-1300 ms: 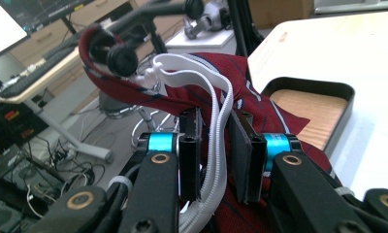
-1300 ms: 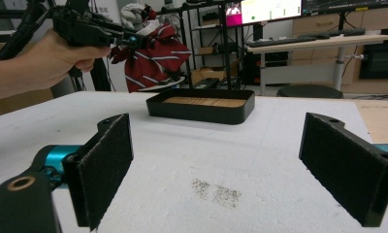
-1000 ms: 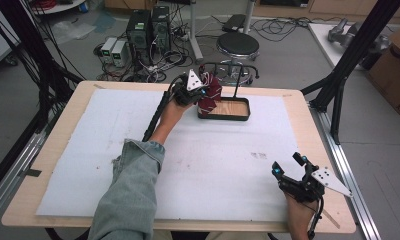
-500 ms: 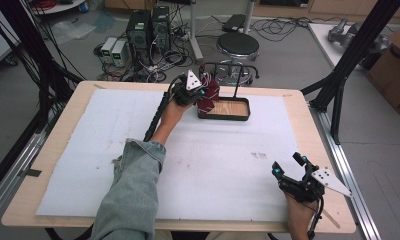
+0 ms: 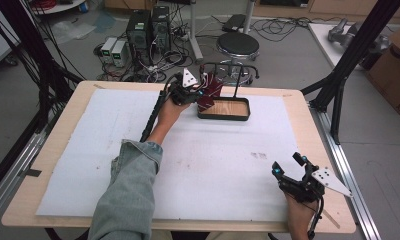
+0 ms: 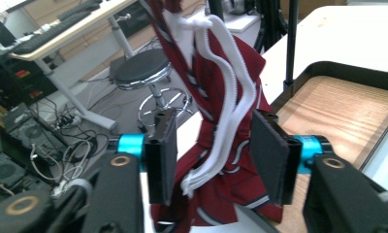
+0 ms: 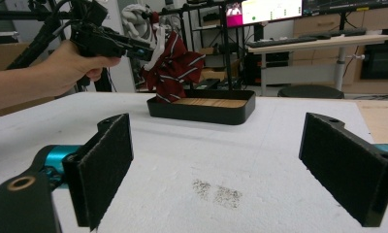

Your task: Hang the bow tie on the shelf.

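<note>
Red striped cloth (image 6: 216, 121) hanging lengthwise downward into tray (image 5: 240, 116); left gripper (image 6: 214, 155) spread around it; right gripper (image 7: 221, 170) spread

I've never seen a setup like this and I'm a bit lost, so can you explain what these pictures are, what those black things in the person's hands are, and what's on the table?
A person sits at a table covered by a white sheet and holds a handheld claw in each hand; there is no robot arm.

One picture looks down from above the person's side. The other two come from cameras riding on the claws, looking out between each one's two black jaws.

The left claw reaches to the far side of the table. There, a dark red striped cloth with white cords hangs from a black rack over a black tray with a wooden floor. The jaws stand open on either side of the cloth, gripping nothing.

The right claw waits near the table's near right corner, jaws wide open and empty.
</note>
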`<move>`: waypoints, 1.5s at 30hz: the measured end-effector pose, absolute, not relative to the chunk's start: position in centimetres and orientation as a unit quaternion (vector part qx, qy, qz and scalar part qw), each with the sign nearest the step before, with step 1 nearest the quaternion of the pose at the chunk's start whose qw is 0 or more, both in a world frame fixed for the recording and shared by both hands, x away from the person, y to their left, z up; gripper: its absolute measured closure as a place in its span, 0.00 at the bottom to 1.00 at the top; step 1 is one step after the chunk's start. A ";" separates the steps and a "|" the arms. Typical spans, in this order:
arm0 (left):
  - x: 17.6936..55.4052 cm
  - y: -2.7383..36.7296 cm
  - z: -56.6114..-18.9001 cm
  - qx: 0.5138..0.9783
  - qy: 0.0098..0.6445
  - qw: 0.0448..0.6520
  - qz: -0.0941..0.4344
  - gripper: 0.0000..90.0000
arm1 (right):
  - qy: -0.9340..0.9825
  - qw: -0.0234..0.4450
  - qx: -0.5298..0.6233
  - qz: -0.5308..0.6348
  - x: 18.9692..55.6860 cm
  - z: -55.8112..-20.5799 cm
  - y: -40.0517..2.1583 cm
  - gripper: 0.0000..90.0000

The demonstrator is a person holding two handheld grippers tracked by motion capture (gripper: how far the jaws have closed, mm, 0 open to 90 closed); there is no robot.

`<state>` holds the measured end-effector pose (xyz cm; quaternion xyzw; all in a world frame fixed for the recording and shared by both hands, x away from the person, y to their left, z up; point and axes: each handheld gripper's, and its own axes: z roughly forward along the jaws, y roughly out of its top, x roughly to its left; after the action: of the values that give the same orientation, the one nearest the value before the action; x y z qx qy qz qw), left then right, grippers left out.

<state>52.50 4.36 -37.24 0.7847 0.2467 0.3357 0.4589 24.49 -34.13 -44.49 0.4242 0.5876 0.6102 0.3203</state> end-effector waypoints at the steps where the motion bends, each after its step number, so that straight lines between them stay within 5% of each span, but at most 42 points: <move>1: 52.4 4.5 -37.1 0.783 0.249 0.461 0.336 0.57 | 0.588 0.321 0.424 0.610 24.5 -44.5 -34.1 0.12; 45: 41.6 19.6 -32.7 0.696 0.302 0.536 0.369 0.23 | 0.583 0.334 0.427 0.605 24.5 -44.5 -34.1 0.12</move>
<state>41.56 19.56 -32.71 0.6963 0.3020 0.3690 0.5364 24.53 -34.10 -44.45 0.4267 0.5831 0.6054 0.3338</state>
